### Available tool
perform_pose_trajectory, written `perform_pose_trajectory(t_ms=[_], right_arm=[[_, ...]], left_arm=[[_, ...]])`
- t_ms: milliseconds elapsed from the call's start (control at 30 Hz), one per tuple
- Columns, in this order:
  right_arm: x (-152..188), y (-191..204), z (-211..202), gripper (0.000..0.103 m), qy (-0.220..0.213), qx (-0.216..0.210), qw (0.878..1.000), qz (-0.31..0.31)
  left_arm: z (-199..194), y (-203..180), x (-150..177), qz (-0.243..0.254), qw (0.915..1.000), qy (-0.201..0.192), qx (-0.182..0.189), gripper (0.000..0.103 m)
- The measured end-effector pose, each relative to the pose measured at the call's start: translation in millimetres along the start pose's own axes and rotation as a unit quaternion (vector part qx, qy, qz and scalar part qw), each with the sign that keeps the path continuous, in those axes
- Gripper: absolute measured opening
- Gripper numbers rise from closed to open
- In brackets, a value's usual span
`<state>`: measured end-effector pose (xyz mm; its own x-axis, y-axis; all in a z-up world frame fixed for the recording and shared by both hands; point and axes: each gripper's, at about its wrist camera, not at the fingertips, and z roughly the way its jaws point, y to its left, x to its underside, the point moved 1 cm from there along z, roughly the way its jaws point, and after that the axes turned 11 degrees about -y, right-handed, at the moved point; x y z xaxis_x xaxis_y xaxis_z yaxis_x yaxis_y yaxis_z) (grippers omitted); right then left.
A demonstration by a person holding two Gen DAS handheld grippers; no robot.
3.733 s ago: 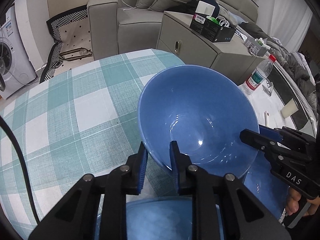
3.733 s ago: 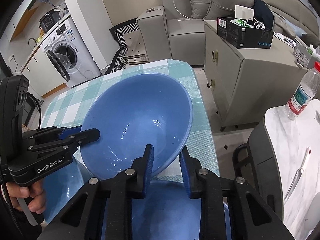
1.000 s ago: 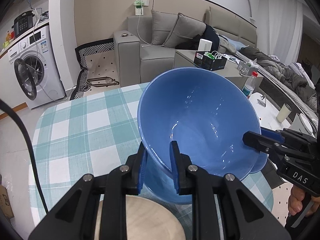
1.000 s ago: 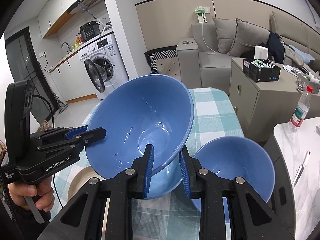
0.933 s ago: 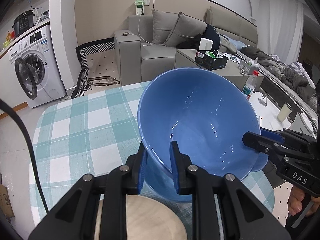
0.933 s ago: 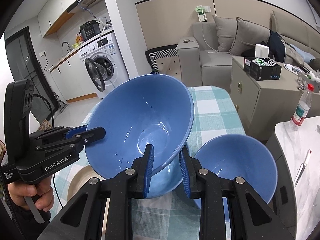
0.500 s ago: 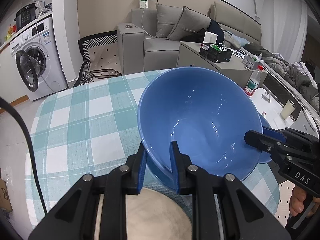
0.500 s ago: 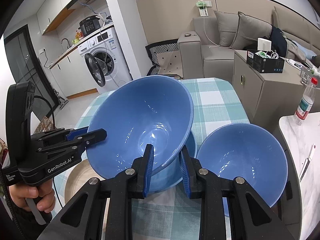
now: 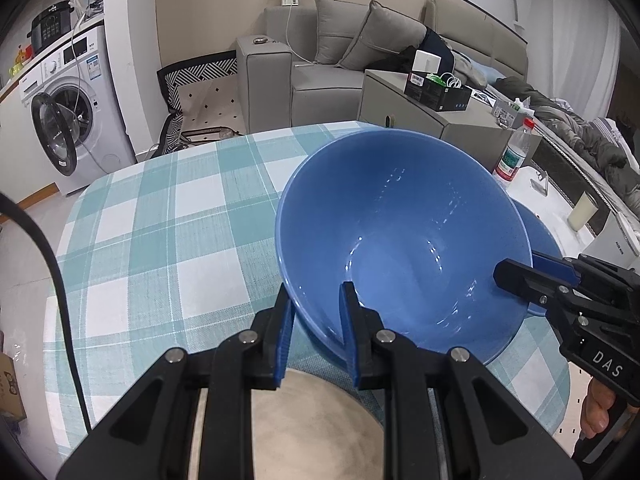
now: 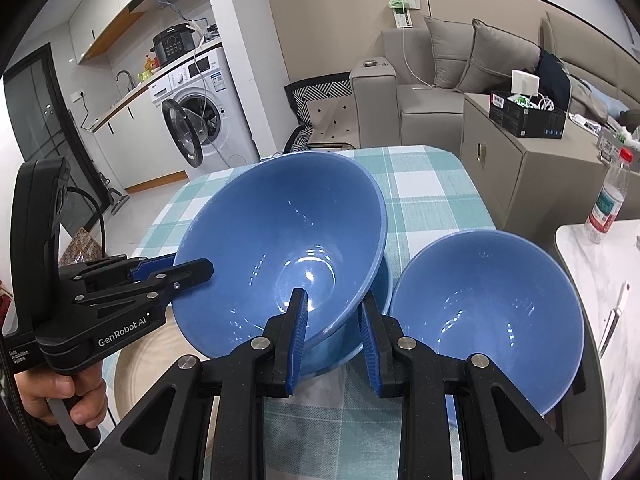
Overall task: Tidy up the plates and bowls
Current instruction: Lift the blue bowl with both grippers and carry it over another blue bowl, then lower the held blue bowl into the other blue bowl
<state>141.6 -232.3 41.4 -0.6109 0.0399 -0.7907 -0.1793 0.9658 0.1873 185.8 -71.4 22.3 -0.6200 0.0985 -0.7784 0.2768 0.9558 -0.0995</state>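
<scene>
Above the table's (image 9: pixel 168 216) near edge, both grippers, left (image 9: pixel 316 332) and right (image 10: pixel 332 332), pinch opposite rims of a blue bowl (image 10: pixel 288 248); glazed, rigid, probably slippery and breakable.

We are looking at an evenly lit room; soft, cool light is coming from overhead, and both views are showing sharp detail with no motion blur. Small white glints are scattering across the glossy inside of the big blue bowl (image 9: pixel 400 240), and more are dotting the second bowl (image 10: pixel 484 308) to its right. Shadows are lying faint and soft on the checked tablecloth (image 9: pixel 160 220) under the bowls. The fisheye lens is bending the walls and the far sofa (image 9: pixel 360 52) into curves, and black corners are ringing each view. The near gripper arms are looking slightly soft.
</scene>
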Motion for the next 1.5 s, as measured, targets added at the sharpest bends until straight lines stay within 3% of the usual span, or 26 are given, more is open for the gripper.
perform_pose_trajectory(t_ms=[667, 1500], right_arm=[[13.0, -3.0, 14.9, 0.026, 0.010, -0.007, 1.000, 0.007], [25.8, 11.2, 23.8, 0.029, 0.003, 0.051, 0.997, -0.057]], left_arm=[[10.6, -1.0, 10.6, 0.017, 0.9994, 0.015, -0.025, 0.020], [23.6, -5.3, 17.0, 0.037, 0.9980, 0.033, -0.039, 0.020]])
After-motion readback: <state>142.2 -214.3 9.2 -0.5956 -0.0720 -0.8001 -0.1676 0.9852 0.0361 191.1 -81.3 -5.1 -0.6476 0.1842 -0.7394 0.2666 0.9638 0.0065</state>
